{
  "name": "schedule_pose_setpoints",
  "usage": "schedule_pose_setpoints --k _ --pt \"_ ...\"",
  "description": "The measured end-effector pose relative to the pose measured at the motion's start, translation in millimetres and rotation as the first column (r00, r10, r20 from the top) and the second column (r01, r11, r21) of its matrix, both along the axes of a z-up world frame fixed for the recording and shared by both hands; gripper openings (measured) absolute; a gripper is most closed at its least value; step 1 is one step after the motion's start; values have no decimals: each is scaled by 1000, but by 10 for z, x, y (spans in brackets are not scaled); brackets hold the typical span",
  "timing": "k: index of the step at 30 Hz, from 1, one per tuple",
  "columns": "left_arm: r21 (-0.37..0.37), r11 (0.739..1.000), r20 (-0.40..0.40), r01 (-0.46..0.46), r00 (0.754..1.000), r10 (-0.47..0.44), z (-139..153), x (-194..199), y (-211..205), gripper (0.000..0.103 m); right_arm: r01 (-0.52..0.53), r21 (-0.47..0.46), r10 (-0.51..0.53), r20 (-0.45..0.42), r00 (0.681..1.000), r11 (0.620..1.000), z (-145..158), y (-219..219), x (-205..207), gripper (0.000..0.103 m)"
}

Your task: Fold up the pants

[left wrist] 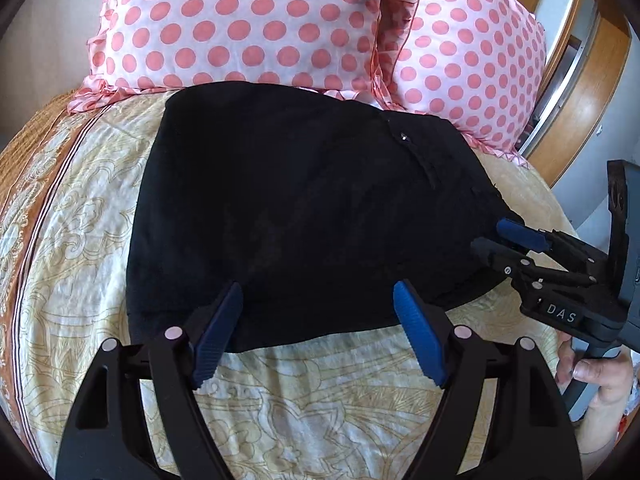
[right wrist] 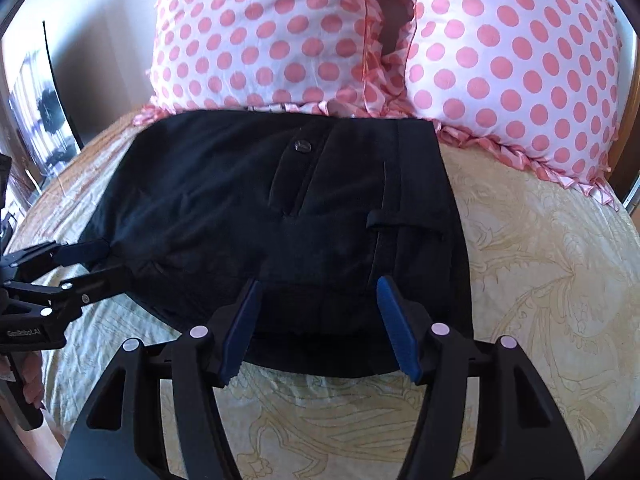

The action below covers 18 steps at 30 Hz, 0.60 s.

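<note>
1. The bed, with its cream and gold patterned cover, serves as the work surface: broad, flat and soft enough to lay clothing out on.
2. Two pink-spotted pillows lean at the head of the bed, just behind the clothing and touching its far edge; they only mark how far back the bundle can go.
3. The black pants lie in the middle of the cover as a compact, squared-off stack, button and pocket side up. To my eye the folding looks done or nearly so.
4. The left gripper hangs over the near edge of the pants, jaws spread wide with nothing between them. The cloth lies flat beneath, not pinched.
5. The right gripper sits likewise at the near edge on its side, jaws apart and empty, the fabric under them loose.
6. A hand wraps the right gripper's handle at the edge of the left view, keeping the tool angled down toward the cloth.
</note>
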<state>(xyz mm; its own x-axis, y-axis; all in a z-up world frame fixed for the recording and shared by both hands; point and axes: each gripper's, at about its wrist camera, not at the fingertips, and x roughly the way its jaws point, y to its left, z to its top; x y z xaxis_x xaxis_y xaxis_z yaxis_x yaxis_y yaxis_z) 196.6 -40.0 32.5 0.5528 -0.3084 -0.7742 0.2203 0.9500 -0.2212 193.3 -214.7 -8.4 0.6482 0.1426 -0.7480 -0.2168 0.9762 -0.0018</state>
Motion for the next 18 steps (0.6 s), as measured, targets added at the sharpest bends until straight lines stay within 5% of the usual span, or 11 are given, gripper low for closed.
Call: schedule_pose_setpoints --k 5,9,12,18 --pt "41 999 29 15 999 -16 -38 -3 -104 88 14 -93 -12 19 1000 996 -64 157 2 68" --pt "43 999 66 -4 998 1 38 -153 -66 88 36 5 -37 53 998 999 29 36 -144 71" --pt "27 999 117 -39 992 35 158 -450 57 99 71 71 -79 114 990 995 147 -44 -490 99" --pt "106 985 191 -136 975 114 159 -1030 203 101 111 93 -125 156 980 989 32 -9 -1074 99"
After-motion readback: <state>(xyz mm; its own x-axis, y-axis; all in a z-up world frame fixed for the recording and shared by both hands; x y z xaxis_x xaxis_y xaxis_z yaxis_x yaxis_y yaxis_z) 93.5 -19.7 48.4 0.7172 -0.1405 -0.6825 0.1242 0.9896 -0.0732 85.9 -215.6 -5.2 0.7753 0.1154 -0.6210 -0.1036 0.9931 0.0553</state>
